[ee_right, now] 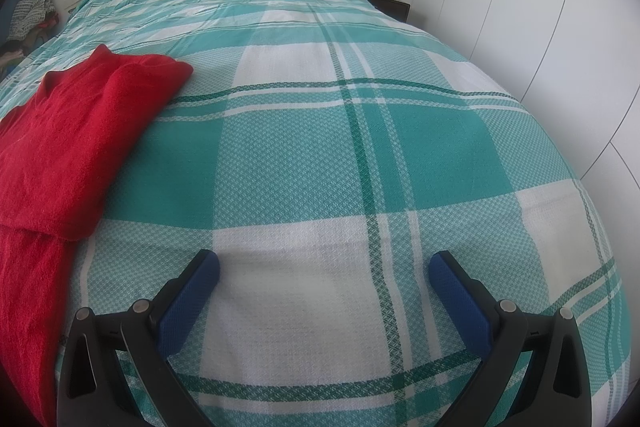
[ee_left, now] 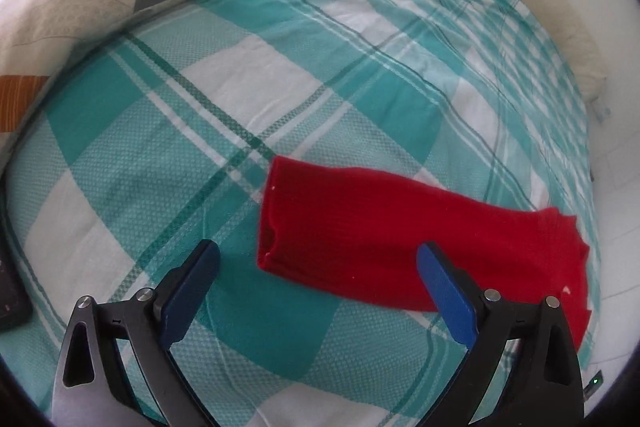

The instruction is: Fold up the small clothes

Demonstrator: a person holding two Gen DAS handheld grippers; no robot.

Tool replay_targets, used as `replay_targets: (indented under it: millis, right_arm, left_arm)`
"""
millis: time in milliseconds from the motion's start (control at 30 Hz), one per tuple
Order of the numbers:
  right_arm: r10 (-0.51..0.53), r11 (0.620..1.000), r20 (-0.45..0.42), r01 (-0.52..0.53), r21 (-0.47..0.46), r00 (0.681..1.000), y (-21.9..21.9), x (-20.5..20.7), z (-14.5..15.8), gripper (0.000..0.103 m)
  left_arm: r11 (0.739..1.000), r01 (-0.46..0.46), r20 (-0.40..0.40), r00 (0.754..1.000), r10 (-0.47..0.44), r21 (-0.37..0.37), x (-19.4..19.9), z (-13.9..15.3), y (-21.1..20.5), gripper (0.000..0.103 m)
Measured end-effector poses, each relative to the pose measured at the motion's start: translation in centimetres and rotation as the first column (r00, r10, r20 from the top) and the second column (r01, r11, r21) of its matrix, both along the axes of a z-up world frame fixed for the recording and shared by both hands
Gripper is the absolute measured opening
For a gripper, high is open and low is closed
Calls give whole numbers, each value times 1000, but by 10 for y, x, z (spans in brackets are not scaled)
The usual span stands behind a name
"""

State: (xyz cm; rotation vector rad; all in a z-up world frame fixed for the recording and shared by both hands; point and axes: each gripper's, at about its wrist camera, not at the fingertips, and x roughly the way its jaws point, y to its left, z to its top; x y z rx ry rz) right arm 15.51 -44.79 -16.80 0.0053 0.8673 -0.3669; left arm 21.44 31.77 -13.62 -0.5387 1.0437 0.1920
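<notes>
Lying folded, red garment [ee_left: 360, 227] on bedspread [ee_left: 200, 107]

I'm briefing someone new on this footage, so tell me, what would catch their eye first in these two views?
The bright red garment stands out first: folded into a long band, it lies on the teal and white checked bedspread, with one end draping over the bed's edge. Next come the blue-padded claws: the left claw hangs open close to the garment's end, and the right claw is open over bare bedspread. A patterned pillow sits at the far left.
</notes>
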Motion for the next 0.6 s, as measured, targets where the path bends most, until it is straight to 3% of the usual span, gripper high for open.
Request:
replay_targets:
  millis: [67, 100, 133, 167, 200, 267, 400, 500, 600]
  right_arm:
    - [0, 1000, 0, 0, 0, 1000, 0, 0, 0, 103]
    - [0, 1000, 0, 0, 0, 1000, 0, 0, 0, 103]
    - [0, 1000, 0, 0, 0, 1000, 0, 0, 0, 103]
    - [0, 1000, 0, 0, 0, 1000, 0, 0, 0, 103]
    - [0, 1000, 0, 0, 0, 1000, 0, 0, 0, 103]
    - [0, 1000, 0, 0, 0, 1000, 0, 0, 0, 103]
    - [0, 1000, 0, 0, 0, 1000, 0, 0, 0, 103]
    - [0, 1000, 0, 0, 0, 1000, 0, 0, 0, 103]
    - [0, 1000, 0, 0, 0, 1000, 0, 0, 0, 103]
  left_arm:
    - [1000, -17, -23, 1000, 17, -19, 8, -10, -1, 72]
    - [999, -38, -32, 999, 37, -20, 9, -15, 0, 66]
    - [998, -63, -28, 998, 63, -13, 7, -17, 1, 47]
    - [997, -79, -16, 997, 78, -18, 4, -17, 3, 14]
    - [996, -84, -11, 996, 84, -31, 2, -15, 4, 6]
    - [998, -59, 33, 998, 59, -15, -4, 1, -2, 5]
    - [993, 87, 161, 982, -99, 80, -12, 66, -51, 4]
    - [967, 225, 252, 935, -249, 121, -11, 121, -111, 4]
    - [914, 372, 311, 860, -405, 162, -5, 162, -188, 4]
